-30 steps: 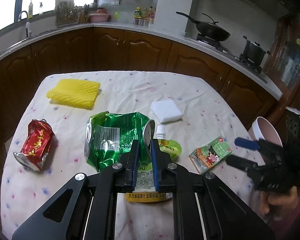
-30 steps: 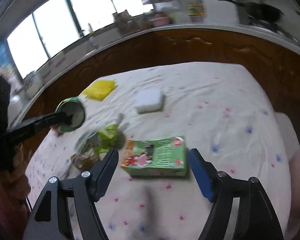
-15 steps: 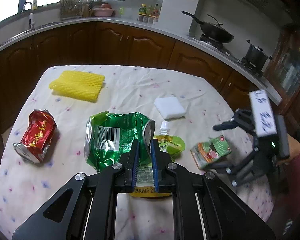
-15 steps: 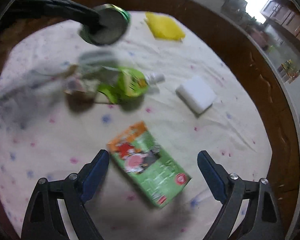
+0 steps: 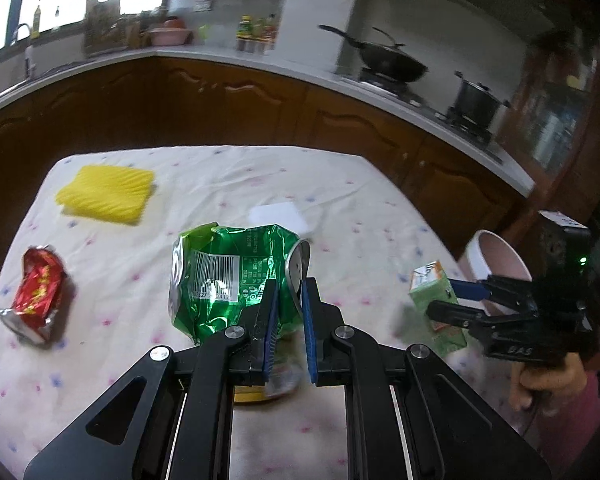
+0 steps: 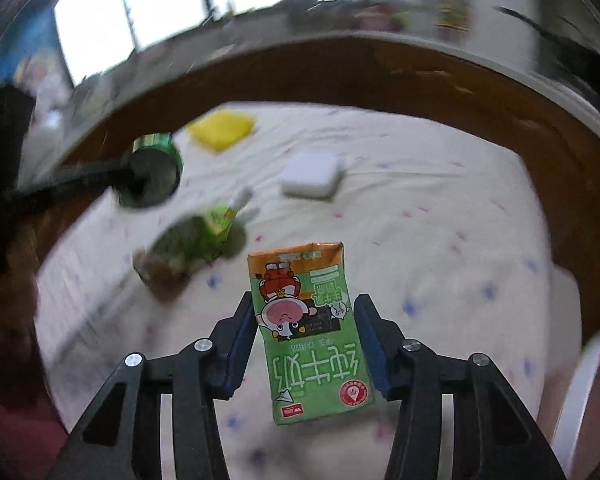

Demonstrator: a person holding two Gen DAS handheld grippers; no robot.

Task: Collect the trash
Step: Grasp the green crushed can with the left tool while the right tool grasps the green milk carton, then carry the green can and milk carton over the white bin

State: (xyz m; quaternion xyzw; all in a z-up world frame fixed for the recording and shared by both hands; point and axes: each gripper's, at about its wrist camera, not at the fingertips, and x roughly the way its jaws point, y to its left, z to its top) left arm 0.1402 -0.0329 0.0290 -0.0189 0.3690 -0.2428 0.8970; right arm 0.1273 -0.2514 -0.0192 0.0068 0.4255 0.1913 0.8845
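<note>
My left gripper (image 5: 287, 292) is shut on the rim of a crushed green can (image 5: 227, 276) and holds it above the table; the can also shows in the right wrist view (image 6: 153, 168). My right gripper (image 6: 304, 312) is shut on a green milk carton (image 6: 314, 336), lifted off the cloth; the carton shows in the left wrist view (image 5: 436, 304) between the right gripper's fingers (image 5: 458, 300). A crushed red can (image 5: 37, 294) lies at the table's left. A green drink pouch (image 6: 191, 240) lies mid-table, partly hidden under the left gripper.
A yellow foam net (image 5: 107, 194) and a white sponge (image 6: 312, 174) lie farther back on the flowered tablecloth (image 5: 227, 184). A pink-rimmed bin (image 5: 496, 258) stands off the table's right edge. Kitchen counters run behind.
My right gripper has closed on the milk carton and lifted it off the table toward the right. My left gripper has raised the green can a little higher.
</note>
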